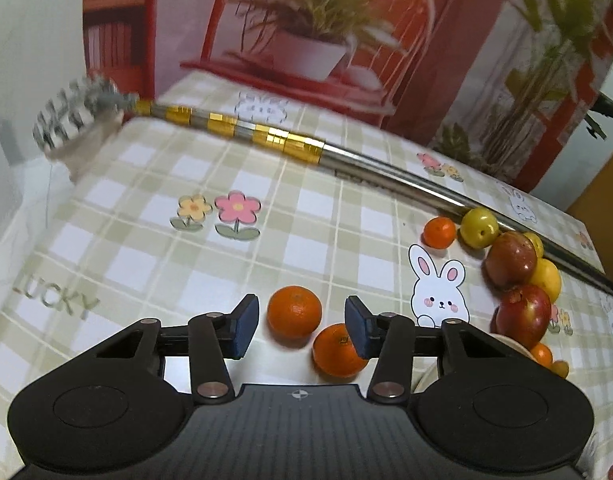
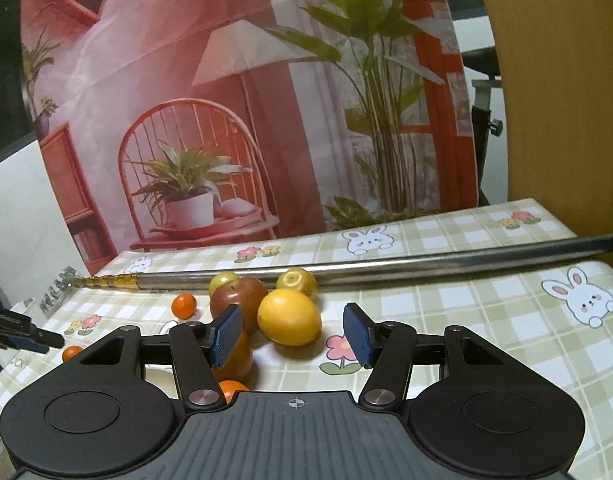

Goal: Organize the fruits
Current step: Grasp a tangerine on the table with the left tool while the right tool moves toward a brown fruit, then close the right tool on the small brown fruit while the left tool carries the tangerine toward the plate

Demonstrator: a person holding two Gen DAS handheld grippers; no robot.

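In the left wrist view my left gripper (image 1: 302, 326) is open just above the checked tablecloth. One orange (image 1: 294, 311) lies between its blue pads, and a second orange (image 1: 338, 350) sits by the right pad (image 1: 356, 330). To the right lie a small orange (image 1: 439, 232), a green-yellow fruit (image 1: 479, 227), two red apples (image 1: 510, 259) (image 1: 524, 316) and a lemon (image 1: 546, 278). In the right wrist view my right gripper (image 2: 292, 330) is open with the lemon (image 2: 289, 317) just ahead between its pads. A red apple (image 2: 238, 300) sits behind its left pad.
A long telescopic metal rod (image 1: 266, 134) with a gold section and a toothed head (image 1: 72, 114) lies across the table behind the fruit, also the rod (image 2: 426, 266) in the right wrist view. A printed backdrop (image 2: 246, 100) stands at the table's far edge. A tan plate edge (image 1: 510, 344) shows near the apples.
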